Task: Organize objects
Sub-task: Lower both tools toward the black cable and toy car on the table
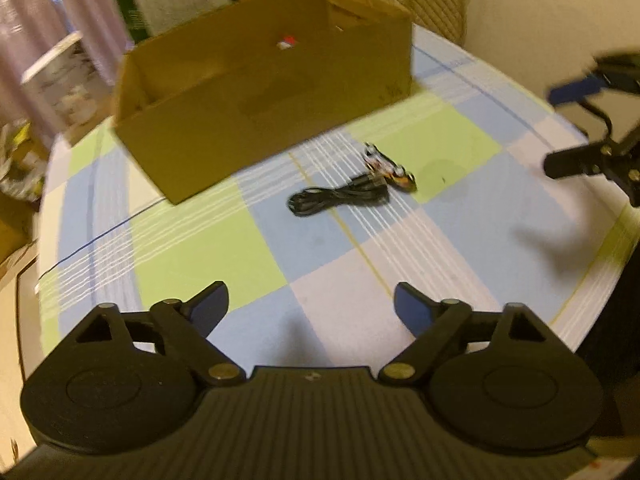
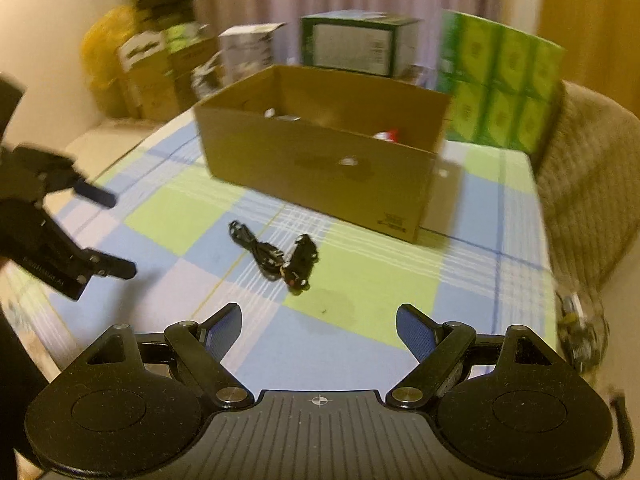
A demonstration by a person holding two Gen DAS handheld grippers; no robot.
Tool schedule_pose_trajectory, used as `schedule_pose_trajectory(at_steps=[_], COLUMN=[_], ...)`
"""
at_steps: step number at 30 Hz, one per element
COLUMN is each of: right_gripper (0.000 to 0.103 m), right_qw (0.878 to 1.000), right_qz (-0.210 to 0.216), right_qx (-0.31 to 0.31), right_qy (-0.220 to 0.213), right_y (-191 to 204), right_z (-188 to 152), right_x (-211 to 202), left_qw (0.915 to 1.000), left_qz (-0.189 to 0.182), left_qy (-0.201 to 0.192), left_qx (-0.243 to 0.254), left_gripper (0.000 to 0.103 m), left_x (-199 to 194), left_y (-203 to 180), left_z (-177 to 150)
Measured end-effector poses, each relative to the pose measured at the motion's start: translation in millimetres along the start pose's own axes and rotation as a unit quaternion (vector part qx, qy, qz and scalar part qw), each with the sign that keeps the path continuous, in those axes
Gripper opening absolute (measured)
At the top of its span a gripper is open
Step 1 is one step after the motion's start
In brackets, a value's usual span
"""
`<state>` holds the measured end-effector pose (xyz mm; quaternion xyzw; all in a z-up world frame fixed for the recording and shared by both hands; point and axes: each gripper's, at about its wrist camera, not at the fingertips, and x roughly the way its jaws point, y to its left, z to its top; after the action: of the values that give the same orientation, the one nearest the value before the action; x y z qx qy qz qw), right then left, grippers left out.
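An open cardboard box (image 1: 264, 120) (image 2: 320, 168) stands at the back of the checked tablecloth; small red-and-white items show inside it (image 2: 386, 135). In front of the box lie a coiled black cable (image 1: 336, 198) (image 2: 256, 246) and, touching it, a small dark toy-like object (image 1: 390, 166) (image 2: 300, 264). My left gripper (image 1: 310, 308) is open and empty, well short of the cable; it also shows at the left (image 2: 106, 232) in the right wrist view. My right gripper (image 2: 318, 334) is open and empty too, seen at the far right (image 1: 560, 128) in the left wrist view.
The tablecloth (image 1: 208, 248) (image 2: 380, 280) has green, blue and white squares. Behind the table stand stacked cartons, a green-and-white box (image 2: 356, 42) and green packs (image 2: 500, 80). A quilted cushion (image 2: 588, 184) sits at the right. A clear object (image 2: 580, 332) lies at the table's right edge.
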<state>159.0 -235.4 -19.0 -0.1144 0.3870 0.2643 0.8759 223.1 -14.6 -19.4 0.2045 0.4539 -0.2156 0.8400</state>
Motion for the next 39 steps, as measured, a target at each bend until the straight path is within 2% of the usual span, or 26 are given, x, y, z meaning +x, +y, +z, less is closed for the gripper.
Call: schedule_pose_trajectory(at_steps=[4, 7, 8, 13, 15, 19, 24, 29, 32, 36, 39], right_gripper=[0.082, 0.082, 0.082, 0.082, 0.082, 0.082, 0.082, 0.082, 0.082, 0.082, 0.082], right_qw=[0.997, 0.991, 0.989, 0.980, 0.978, 0.970, 0.964, 0.959, 0.955, 0.954, 0.952], right_qz=[0.030, 0.042, 0.048, 0.079, 0.088, 0.110, 0.118, 0.128, 0.132, 0.136, 0.139], right_qx=[-0.071, -0.123, -0.137, -0.181, -0.188, -0.213, -0.236, -0.248, -0.261, -0.265, -0.268], right_qy=[0.014, 0.021, 0.022, 0.022, 0.024, 0.029, 0.036, 0.038, 0.041, 0.044, 0.042], right_y=[-0.4, -1.1, -2.3, -10.7, -13.9, -16.6, -18.3, -20.0, -19.1, -18.0, -16.8], right_z=[-1.3, -4.4, -4.3, 0.7, 4.9, 12.0, 18.6, 26.1, 28.1, 30.8, 30.2], right_x=[31.3, 54.7, 62.4, 94.5, 104.2, 124.1, 143.3, 156.2, 162.6, 168.2, 169.5], left_qw=[0.9983, 0.9945, 0.9925, 0.9811, 0.9760, 0.9683, 0.9557, 0.9411, 0.9367, 0.9236, 0.9196], left_qz=[-0.016, -0.035, -0.040, -0.061, -0.074, -0.090, -0.096, -0.121, -0.128, -0.120, -0.125], left_qy=[0.004, 0.002, 0.002, 0.007, 0.007, 0.001, 0.003, -0.004, -0.014, -0.009, -0.009], left_qx=[0.056, 0.099, 0.115, 0.184, 0.205, 0.233, 0.278, 0.316, 0.326, 0.364, 0.372], left_gripper=[0.069, 0.065, 0.063, 0.043, 0.040, 0.039, 0.039, 0.039, 0.039, 0.039, 0.039], left_x=[28.2, 47.5, 53.9, 80.2, 89.1, 101.6, 110.0, 97.8, 94.7, 107.4, 115.8], left_y=[-1.8, -3.6, -3.8, -3.2, -0.6, 4.6, 4.0, 3.3, 6.1, -3.1, -5.4], left_z=[3.8, 8.5, 10.5, 25.5, 33.0, 47.2, 58.4, 62.2, 66.6, 72.6, 78.1])
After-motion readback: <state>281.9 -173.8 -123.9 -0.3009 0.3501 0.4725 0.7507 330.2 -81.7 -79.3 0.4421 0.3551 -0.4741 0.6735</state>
